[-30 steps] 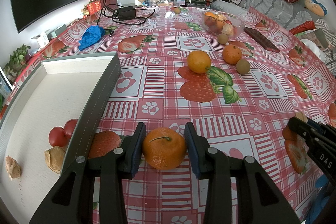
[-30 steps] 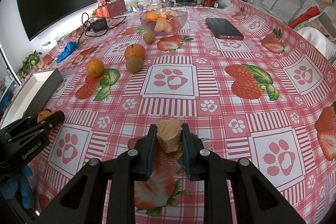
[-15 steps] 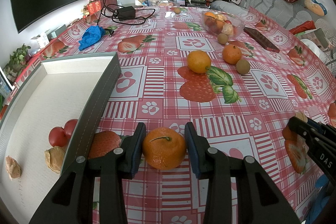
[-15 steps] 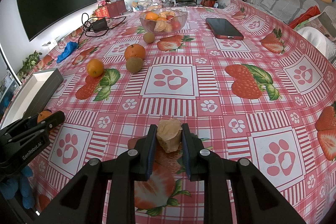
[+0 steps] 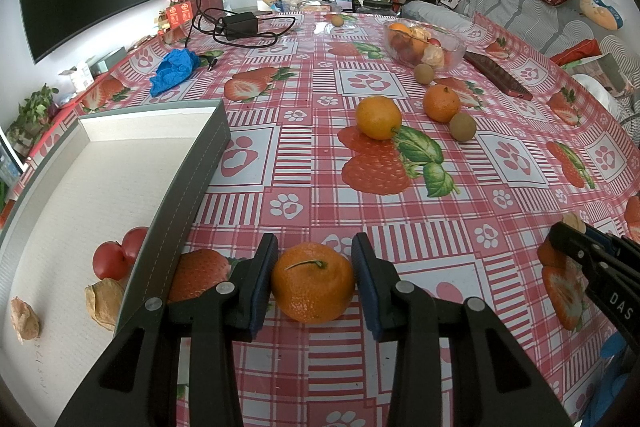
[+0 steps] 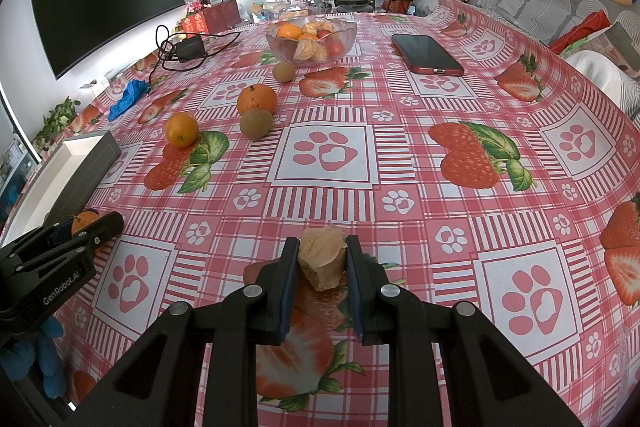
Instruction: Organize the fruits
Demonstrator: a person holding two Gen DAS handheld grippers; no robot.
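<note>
Fruits are sitting in both grippers. The left gripper (image 5: 314, 277) is gripping a stemmed mandarin (image 5: 313, 282), its blue pads (image 5: 262, 279) pressing on the fruit's two sides while the fruit is sitting just above the red checked tablecloth (image 5: 400, 211), right beside the wall of a grey tray (image 5: 188, 195). The right gripper (image 6: 322, 261) is pinching a papery tan husk fruit (image 6: 322, 257) between its nearly closed fingers (image 6: 289, 281), holding it over a printed strawberry near the table's front edge.

Inside the tray's white floor two red tomatoes (image 5: 116, 255) are lying together against the near wall, with two more husk fruits (image 5: 105, 303) just in front of them. The right gripper is showing at the far right of the left wrist view, and the left gripper at the lower left of the right wrist view.

Farther out on the cloth an orange (image 6: 182, 129) is resting on a printed leaf, and a second mandarin (image 6: 257, 100) is touching a brown kiwi (image 6: 256, 123). Another kiwi (image 6: 283, 72) is lying just in front of a glass bowl (image 6: 311, 41) that is holding mixed fruit. A phone in a red case (image 6: 427, 54) is lying to the right of the bowl. A blue cloth (image 5: 174, 71) and a black charger with its cable (image 5: 240, 25) are lying toward the far left of the table.
</note>
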